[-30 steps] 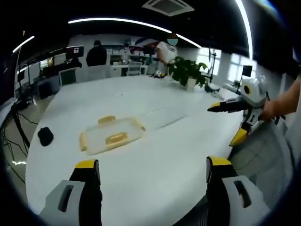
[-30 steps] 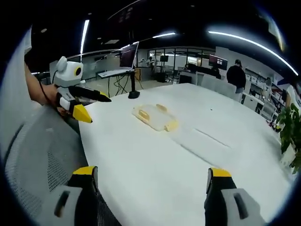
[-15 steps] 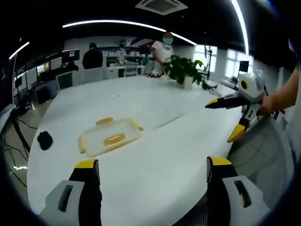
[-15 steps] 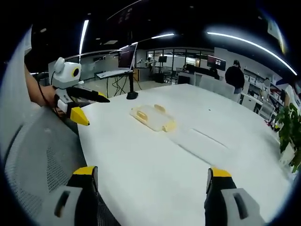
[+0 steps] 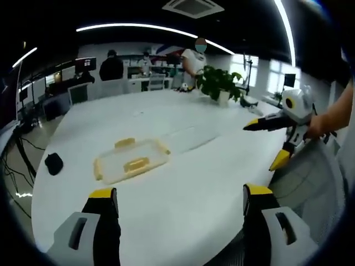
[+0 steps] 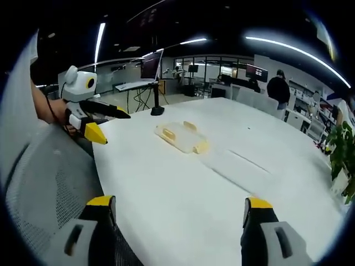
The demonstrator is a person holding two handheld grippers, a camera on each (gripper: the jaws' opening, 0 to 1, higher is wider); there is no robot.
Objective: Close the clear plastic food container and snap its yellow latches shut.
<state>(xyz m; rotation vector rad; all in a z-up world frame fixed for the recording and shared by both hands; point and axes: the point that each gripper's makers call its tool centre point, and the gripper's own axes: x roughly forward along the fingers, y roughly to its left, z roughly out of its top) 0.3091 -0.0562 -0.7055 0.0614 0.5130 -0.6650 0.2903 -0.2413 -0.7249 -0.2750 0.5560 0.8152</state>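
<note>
Left gripper view: the clear container [image 5: 131, 160] with yellow latches [image 5: 126, 142] lies on the white desk [image 5: 183, 183], well ahead of the left tool [image 5: 180, 200], jaws wide. The right tool [image 6: 178, 210] is also wide, well short of the container.

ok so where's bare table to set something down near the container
Bare white table lies between the clear container and the left gripper. The far end is crowded by a potted plant; a small black object sits beside the container.
</note>
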